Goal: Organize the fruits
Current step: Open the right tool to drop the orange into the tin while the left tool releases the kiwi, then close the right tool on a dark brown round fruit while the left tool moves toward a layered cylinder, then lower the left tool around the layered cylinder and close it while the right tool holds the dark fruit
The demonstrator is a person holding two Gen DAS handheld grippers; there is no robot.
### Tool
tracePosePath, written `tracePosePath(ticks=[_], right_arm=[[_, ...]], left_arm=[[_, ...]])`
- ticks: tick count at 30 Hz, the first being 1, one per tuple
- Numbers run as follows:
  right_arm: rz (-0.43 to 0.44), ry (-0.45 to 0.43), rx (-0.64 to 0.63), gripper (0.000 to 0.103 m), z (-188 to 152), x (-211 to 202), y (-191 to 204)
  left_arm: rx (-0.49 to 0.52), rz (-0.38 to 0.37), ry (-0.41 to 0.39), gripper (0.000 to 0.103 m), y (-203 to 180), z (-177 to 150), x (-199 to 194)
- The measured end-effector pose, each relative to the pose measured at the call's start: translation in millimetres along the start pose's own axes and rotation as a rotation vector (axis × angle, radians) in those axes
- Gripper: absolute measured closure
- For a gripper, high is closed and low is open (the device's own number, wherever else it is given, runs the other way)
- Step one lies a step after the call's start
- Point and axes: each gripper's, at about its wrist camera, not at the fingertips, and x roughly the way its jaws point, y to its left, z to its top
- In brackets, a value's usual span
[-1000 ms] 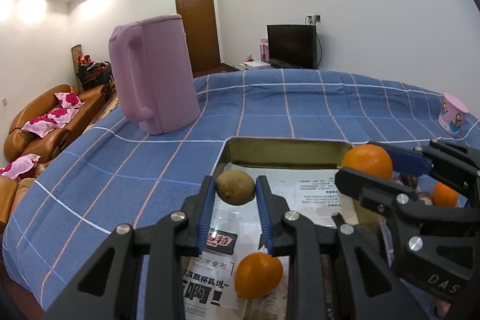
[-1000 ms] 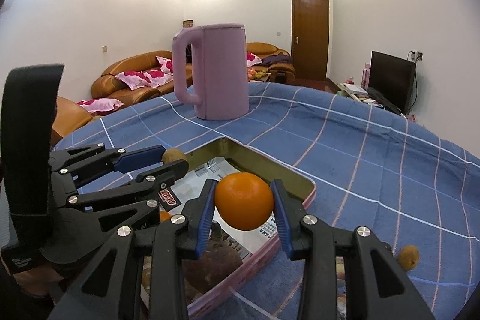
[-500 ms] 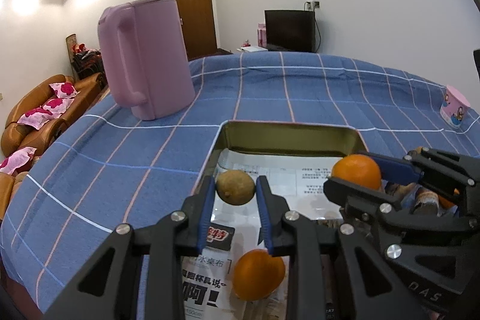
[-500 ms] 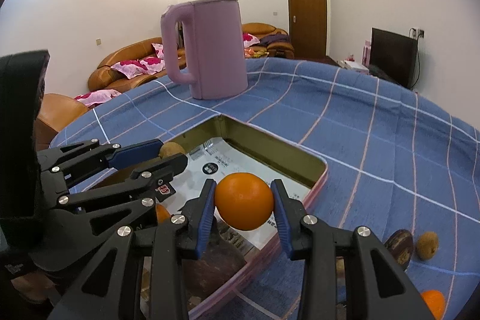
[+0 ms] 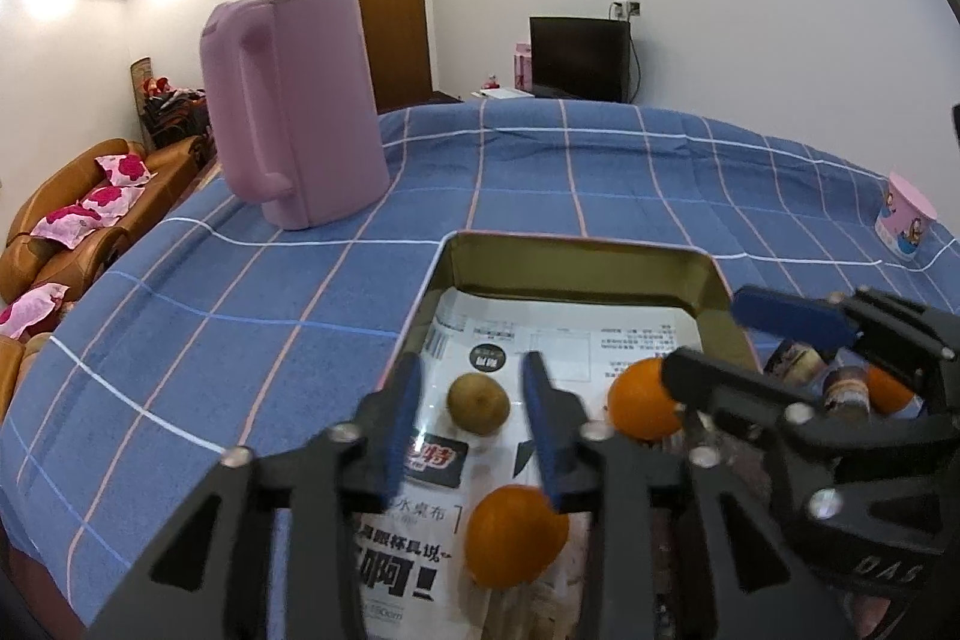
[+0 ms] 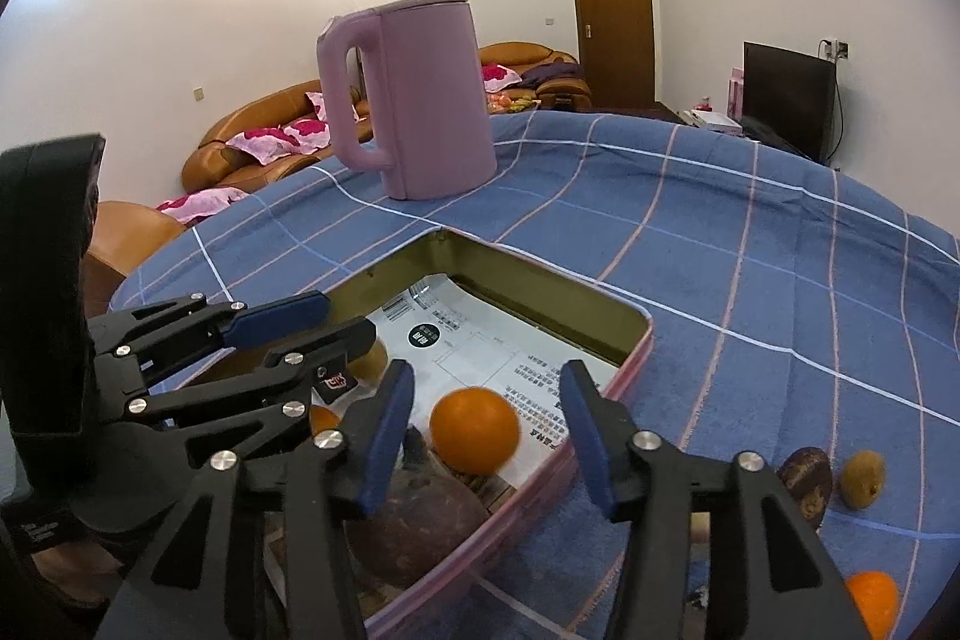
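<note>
Blue checked tablecloth (image 6: 750,292) fills mid-frame; lower centre, the gold-walled rectangular tin (image 6: 540,301) holds both drops. Right gripper (image 6: 489,427), jaws just opening, frees the round orange (image 6: 474,430); left gripper (image 5: 471,415) likewise frees the brown kiwi (image 5: 478,403). Best lift straight out, I'd say.

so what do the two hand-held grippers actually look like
Both match: the left hand-held gripper and the right hand-held gripper are matte black linkage frames with silver rivets, each ending in two fingers faced with blue pads. Faint raised lettering marks the right one's body. No cables or sleeves show.
</note>
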Motion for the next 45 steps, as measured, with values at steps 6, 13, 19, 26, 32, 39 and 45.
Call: tracePosePath(ticks=[6, 13, 19, 26, 32, 39, 45], right_arm=[[-0.041, -0.067, -0.020, 0.039, -11, -44, -7], [-0.217, -0.066, -0.022, 0.038, -54, -102, -40], [-0.243, -0.018, 0.018, 0.038, -80, -119, -58], [-0.208, 0.039, 0.025, 0.038, -86, -104, -55], [-0.192, 0.108, 0.065, 0.038, -85, -87, -63], [-0.125, 0.182, 0.118, 0.045, -87, -70, -70], [-0.116, 0.165, 0.112, 0.064, -90, -75, -66]], left_arm=[[0.006, -0.011, -0.068, 0.027, -6, -7, -26], [-0.004, -0.045, -0.090, 0.026, -22, -15, -48], [0.014, -0.073, -0.083, 0.026, -46, -20, -57], [0.048, -0.087, -0.073, 0.026, -69, -25, -62], [0.061, -0.100, -0.070, 0.026, -79, -25, -63], [0.081, -0.112, -0.074, 0.026, -88, -25, -68], [0.093, -0.128, -0.079, 0.026, -98, -22, -73]])
